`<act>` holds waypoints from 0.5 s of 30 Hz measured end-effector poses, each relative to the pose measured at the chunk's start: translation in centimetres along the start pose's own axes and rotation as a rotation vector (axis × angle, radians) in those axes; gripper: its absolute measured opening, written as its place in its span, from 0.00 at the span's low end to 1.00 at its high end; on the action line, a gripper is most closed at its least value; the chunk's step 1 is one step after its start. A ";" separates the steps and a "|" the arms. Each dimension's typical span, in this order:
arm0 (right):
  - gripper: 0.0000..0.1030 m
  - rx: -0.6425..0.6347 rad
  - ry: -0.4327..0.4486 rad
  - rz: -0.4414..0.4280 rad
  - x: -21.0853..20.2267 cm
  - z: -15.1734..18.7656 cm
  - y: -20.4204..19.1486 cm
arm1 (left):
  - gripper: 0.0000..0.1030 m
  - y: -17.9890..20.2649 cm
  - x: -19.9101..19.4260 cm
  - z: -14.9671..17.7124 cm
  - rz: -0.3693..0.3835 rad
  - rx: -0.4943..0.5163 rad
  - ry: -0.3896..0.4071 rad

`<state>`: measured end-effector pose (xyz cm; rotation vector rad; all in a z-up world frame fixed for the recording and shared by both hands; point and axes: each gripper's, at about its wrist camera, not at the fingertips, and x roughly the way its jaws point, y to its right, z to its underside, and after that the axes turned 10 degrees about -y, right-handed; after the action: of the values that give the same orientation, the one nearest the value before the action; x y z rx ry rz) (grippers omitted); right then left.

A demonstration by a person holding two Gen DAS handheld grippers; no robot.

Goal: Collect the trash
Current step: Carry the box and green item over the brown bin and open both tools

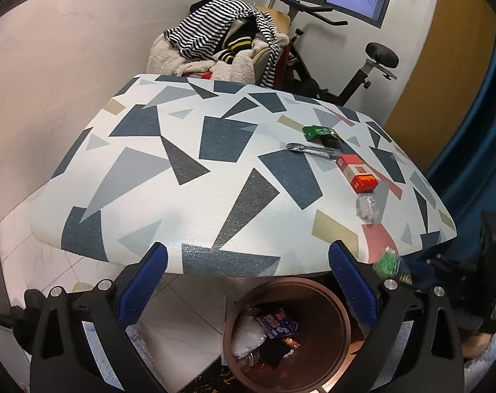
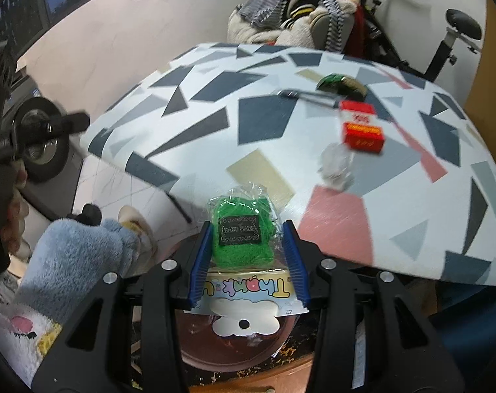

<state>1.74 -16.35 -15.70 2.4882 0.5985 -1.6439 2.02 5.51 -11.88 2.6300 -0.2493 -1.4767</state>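
My right gripper [image 2: 247, 229] is shut on a clear bag of green filling [image 2: 241, 232] with a "Thank U" card, held over the brown trash bin [image 2: 195, 350]. The bag also shows blurred in the left wrist view [image 1: 389, 262]. My left gripper [image 1: 248, 255] is open and empty, above the bin [image 1: 231, 321], which holds wrappers. On the patterned table [image 1: 182, 150] lie a red box [image 1: 357, 173], a crumpled clear wrapper [image 1: 367, 208], a silver wrapper [image 1: 308, 150] and a green packet [image 1: 318, 132].
A chair piled with striped clothes [image 1: 221, 39] stands behind the table. An exercise bike [image 1: 375, 65] is at the back right. A blue curtain [image 1: 470, 150] hangs on the right. White floor tiles [image 1: 28, 262] lie to the left.
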 end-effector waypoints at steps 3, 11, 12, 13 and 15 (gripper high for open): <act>0.44 -0.002 -0.038 -0.026 1.0 0.3 -0.7 | 0.94 -0.1 0.1 0.1 -0.002 -0.001 -0.004; 0.44 -0.011 -0.129 -0.064 3.8 1.6 -2.2 | 0.94 0.1 0.5 0.4 -0.002 -0.002 -0.013; 0.44 -0.014 -0.144 -0.064 4.2 1.8 -2.5 | 0.94 0.1 0.6 0.4 -0.004 -0.002 -0.015; 0.44 -0.015 -0.147 -0.065 4.3 1.9 -2.5 | 0.94 0.1 0.6 0.5 -0.004 -0.002 -0.017; 0.45 -0.019 -0.162 -0.063 4.7 2.1 -2.7 | 0.94 0.1 0.7 0.5 -0.002 -0.006 -0.020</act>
<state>0.50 -13.26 -20.46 2.3166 0.6748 -1.8306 1.93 5.32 -12.68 2.6132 -0.2432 -1.5025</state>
